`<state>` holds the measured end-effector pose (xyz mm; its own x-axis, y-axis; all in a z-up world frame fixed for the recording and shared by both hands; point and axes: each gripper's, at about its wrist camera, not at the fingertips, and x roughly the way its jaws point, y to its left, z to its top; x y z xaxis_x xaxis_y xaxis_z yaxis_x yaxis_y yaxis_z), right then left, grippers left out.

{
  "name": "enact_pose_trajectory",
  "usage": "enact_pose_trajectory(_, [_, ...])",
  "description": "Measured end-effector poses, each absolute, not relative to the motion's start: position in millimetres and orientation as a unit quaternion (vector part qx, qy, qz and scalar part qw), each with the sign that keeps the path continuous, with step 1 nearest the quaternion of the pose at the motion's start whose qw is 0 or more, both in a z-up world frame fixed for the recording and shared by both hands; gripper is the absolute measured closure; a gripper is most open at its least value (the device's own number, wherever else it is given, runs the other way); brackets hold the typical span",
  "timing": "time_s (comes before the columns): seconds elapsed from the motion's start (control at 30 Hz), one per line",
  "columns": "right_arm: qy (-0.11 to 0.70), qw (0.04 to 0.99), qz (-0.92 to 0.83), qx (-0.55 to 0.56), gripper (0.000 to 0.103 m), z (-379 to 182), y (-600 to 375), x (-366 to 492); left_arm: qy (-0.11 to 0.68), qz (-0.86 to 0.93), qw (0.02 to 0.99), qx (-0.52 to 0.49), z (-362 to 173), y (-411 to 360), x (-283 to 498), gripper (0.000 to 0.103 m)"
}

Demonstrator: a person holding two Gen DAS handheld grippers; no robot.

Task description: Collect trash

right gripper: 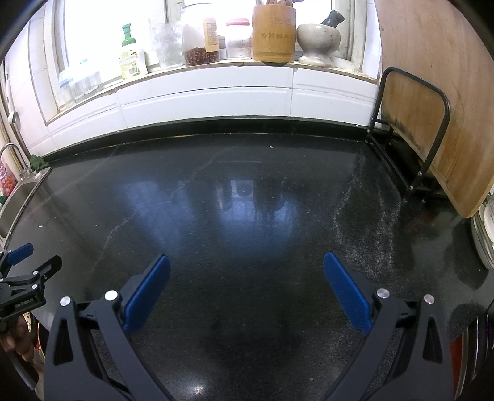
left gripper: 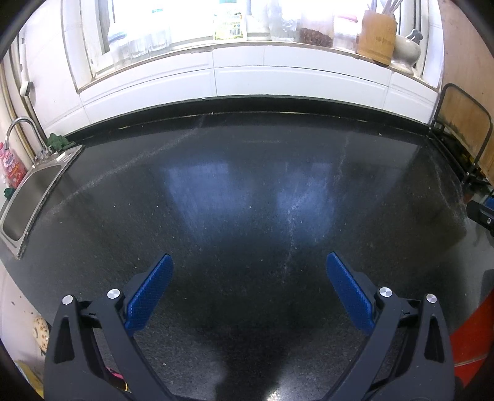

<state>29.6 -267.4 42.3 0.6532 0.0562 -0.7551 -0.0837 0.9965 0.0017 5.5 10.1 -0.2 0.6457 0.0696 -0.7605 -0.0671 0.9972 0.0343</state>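
Both the left gripper [left gripper: 249, 262] and right gripper [right gripper: 246, 265] are held apart, empty; the desk [right gripper: 247, 191] should be scanned for crumbs.

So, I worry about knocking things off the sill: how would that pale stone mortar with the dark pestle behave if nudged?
The pale stone mortar looks thick-walled, so probably heavy and slow to slide. Its narrower foot might let it tip, and the leaning dark pestle could roll out.

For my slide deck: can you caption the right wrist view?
Open right gripper over a dark countertop, jars and a wooden utensil holder on the windowsill.
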Motion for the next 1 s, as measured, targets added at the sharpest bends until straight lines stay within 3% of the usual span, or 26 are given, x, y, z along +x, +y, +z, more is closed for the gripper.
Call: enact_pose_trajectory(1.0, [0.417, 0.908, 0.038, -0.014, 0.007, 40.4, -267.8, 27.4, 0.422, 0.037, 0.906, 0.002, 1.0, 11.9, 4.0, 0.007])
